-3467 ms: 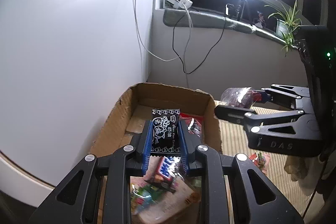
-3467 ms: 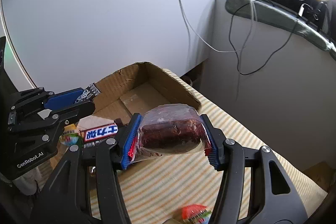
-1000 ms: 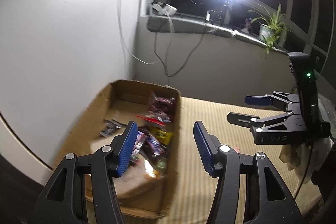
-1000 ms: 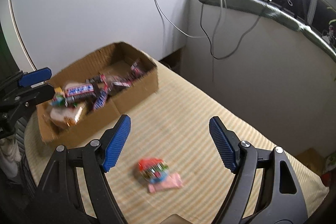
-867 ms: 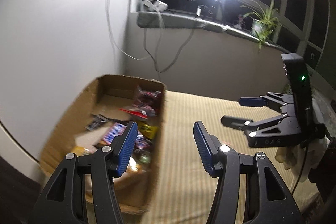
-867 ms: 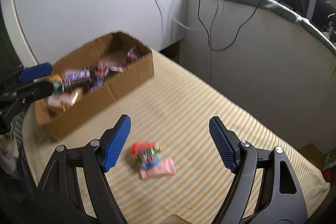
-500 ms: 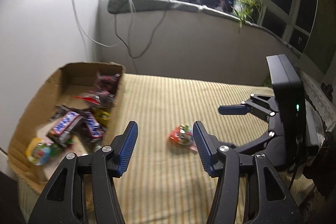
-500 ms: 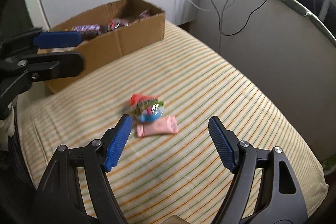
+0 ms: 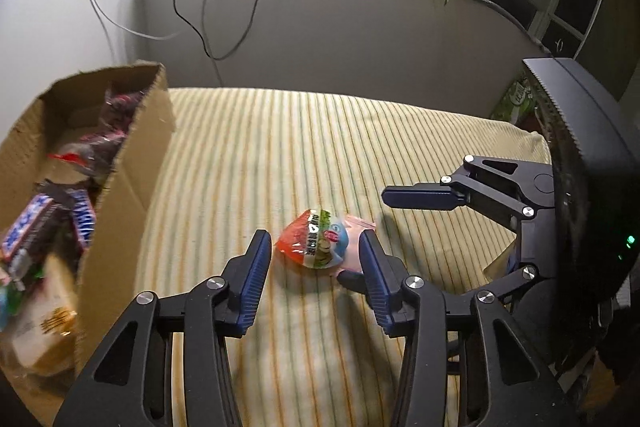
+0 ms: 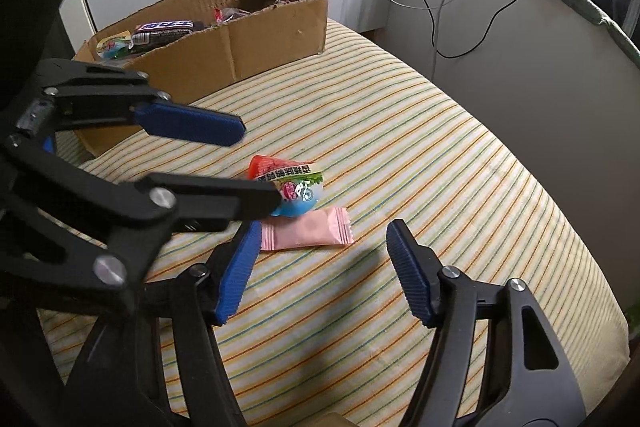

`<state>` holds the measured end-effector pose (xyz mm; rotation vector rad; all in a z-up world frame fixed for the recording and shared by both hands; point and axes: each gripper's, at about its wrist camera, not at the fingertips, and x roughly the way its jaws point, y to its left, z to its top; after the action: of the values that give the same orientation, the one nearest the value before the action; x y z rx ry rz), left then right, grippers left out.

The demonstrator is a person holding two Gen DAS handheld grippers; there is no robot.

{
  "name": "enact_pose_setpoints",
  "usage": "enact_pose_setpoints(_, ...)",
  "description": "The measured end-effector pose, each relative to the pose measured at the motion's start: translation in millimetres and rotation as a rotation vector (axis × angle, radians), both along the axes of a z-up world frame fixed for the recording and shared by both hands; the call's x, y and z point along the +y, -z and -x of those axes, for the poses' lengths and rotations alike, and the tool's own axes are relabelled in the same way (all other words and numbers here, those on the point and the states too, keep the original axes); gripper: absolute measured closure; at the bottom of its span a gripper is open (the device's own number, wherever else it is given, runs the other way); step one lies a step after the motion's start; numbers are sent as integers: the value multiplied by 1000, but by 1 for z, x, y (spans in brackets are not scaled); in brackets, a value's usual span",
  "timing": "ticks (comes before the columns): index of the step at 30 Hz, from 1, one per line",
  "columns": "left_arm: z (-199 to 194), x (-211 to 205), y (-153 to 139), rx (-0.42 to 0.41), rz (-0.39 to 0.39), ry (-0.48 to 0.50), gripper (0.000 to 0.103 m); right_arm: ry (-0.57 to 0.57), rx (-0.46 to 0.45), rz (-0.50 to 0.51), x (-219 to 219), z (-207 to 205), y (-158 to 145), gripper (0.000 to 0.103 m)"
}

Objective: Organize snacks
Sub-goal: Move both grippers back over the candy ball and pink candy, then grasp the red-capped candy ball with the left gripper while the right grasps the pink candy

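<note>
Reaching down with both claws, we are close to the last two snacks on the striped yellow cloth (image 10: 420,131). Our left gripper (image 9: 316,259) has its blue pads apart and has just been closing them. The round jelly cup with the red, green and blue lid (image 9: 314,241) sits between the pads, but they do not press on it yet. Our right gripper (image 10: 320,267) is apart too, and has also just been closing. Nothing is held in it. The flat pink candy wrapper (image 10: 306,234) lies just in front of its tips, touching the jelly cup.

The pink wrapper lies flat. In the right wrist view its long side runs across, left to right, with the crimped ends at each side. The jelly cup is tipped over, its printed lid facing up and toward us.

Farther back, the brown cardboard box (image 10: 256,39) already holds many snacks, like chocolate bars (image 10: 162,27). We think most of the job is done. Only these two snacks are left.
</note>
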<state>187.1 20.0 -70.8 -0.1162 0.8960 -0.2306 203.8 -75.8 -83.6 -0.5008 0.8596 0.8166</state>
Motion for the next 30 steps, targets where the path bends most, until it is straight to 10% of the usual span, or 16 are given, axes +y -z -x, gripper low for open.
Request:
enact_pose_setpoints(22,-17,6,18,17,-102,-11,75,-26,-24,9,10,-7,6,45)
enact_pose_setpoints(30,-14,15,19,14,-79,-13,81,-57,-3,6,21,-7,8,72)
